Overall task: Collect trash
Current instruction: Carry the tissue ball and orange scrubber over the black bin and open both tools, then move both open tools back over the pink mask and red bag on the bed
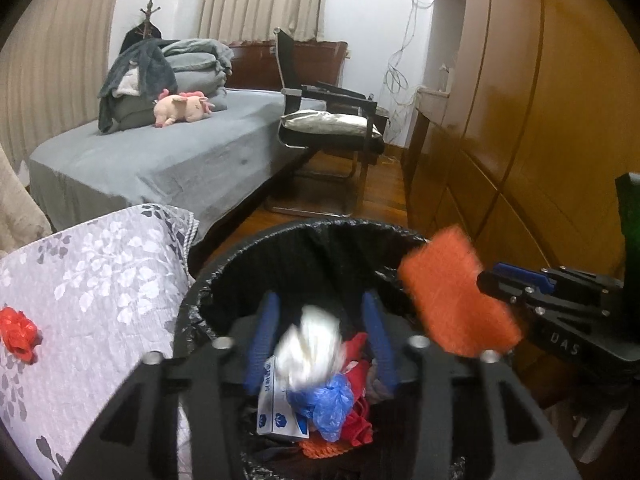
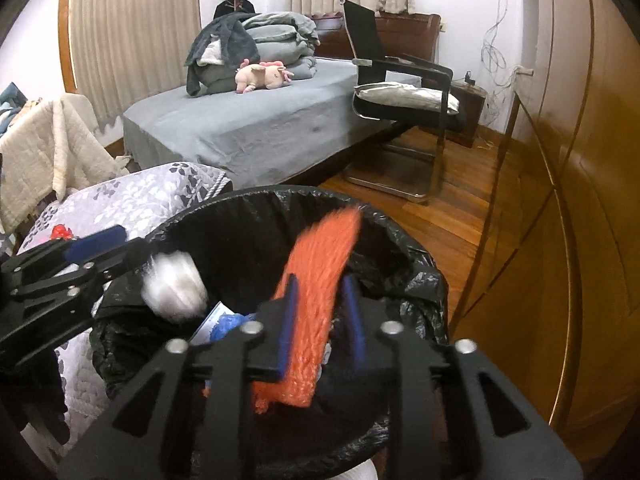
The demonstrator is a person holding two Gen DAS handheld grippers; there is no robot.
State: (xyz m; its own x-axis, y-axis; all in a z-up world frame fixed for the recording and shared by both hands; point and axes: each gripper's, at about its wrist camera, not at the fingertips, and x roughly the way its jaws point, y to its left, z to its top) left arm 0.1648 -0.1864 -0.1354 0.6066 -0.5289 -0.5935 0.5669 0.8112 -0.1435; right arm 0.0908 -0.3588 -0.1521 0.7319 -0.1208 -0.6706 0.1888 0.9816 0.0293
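A black-lined trash bin (image 1: 320, 232) (image 2: 420, 276) sits below both grippers, with blue, red and orange scraps and a white-blue packet (image 1: 280, 412) inside. My left gripper (image 1: 320, 332) is open over the bin; a blurred white crumpled wad (image 1: 312, 348) (image 2: 174, 288) hangs loose between its fingers, not pinched. My right gripper (image 2: 320, 320) is open over the bin; a blurred orange mesh piece (image 2: 320, 280) (image 1: 456, 296) lies against its left finger, free of the right one. A red crumpled scrap (image 1: 18, 332) lies on the floral quilt.
The floral quilt (image 1: 100, 280) (image 2: 132, 196) lies left of the bin. A grey bed (image 1: 160, 160) with folded bedding and a pink plush stands behind. A black chair (image 1: 332, 128) stands further back, and a wooden wardrobe (image 1: 540, 120) fills the right.
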